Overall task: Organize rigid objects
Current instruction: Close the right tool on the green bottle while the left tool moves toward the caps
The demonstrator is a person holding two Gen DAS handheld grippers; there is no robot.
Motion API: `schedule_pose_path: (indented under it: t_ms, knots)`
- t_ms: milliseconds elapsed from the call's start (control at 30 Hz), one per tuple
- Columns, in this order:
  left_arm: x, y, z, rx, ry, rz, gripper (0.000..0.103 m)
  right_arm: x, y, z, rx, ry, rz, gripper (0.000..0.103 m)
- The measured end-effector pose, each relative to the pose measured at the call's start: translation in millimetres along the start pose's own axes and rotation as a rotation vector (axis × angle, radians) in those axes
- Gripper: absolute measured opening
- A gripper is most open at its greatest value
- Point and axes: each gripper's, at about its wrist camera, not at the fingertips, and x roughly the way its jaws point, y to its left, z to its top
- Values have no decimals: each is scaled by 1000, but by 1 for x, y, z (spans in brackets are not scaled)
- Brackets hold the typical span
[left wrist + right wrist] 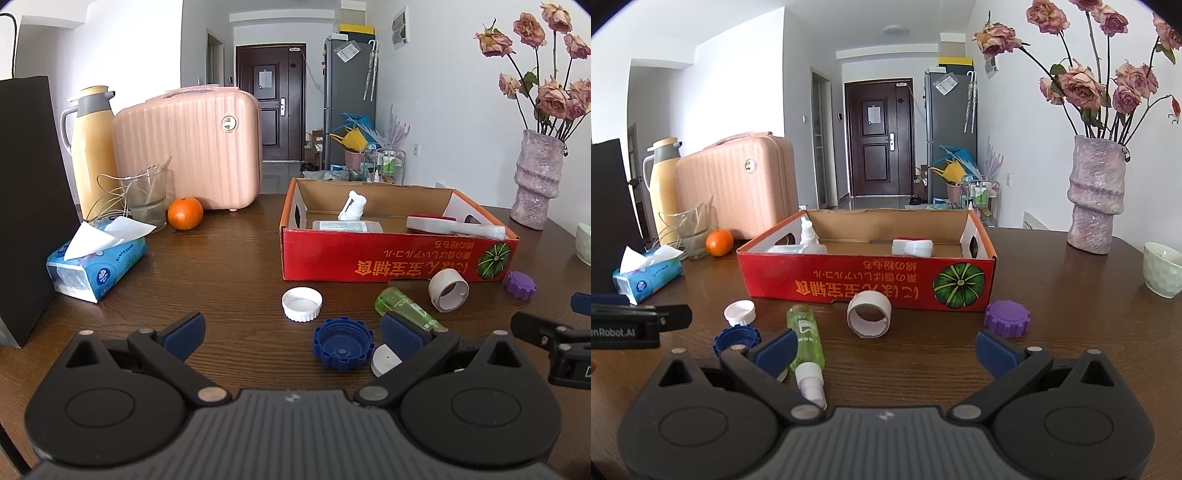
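Observation:
A red cardboard box (391,254) (849,284) stands open on the wooden table with a white bottle (352,208) and a white case (911,246) inside. In front of it lie a white cap (301,303) (740,312), a blue cap (341,342) (735,338), a green spray bottle (406,308) (807,341), a white tape ring (448,290) (869,313) and a purple cap (519,284) (1006,318). My left gripper (291,334) is open and empty, just behind the blue cap. My right gripper (884,350) is open and empty, with the spray bottle beside its left finger.
A tissue pack (94,264), an orange (185,213), a glass (146,197), a yellow thermos (90,147) and a pink case (192,147) stand at the left. A vase of dried roses (1095,195) and a pale cup (1161,269) stand at the right.

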Motion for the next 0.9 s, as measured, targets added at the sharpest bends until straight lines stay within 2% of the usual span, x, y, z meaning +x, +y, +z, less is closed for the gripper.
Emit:
schedule_pose_path:
  t_ms: [633, 833, 900]
  knots:
    - [5, 5, -1, -9, 33, 3, 103, 6, 9, -5, -30, 31, 17, 101]
    - [8, 14, 0, -29, 40, 13, 103, 23, 29, -5, -110, 72, 66, 91]
    - [10, 17, 1, -36, 43, 20, 103, 32, 36, -4, -134, 89, 76, 80]
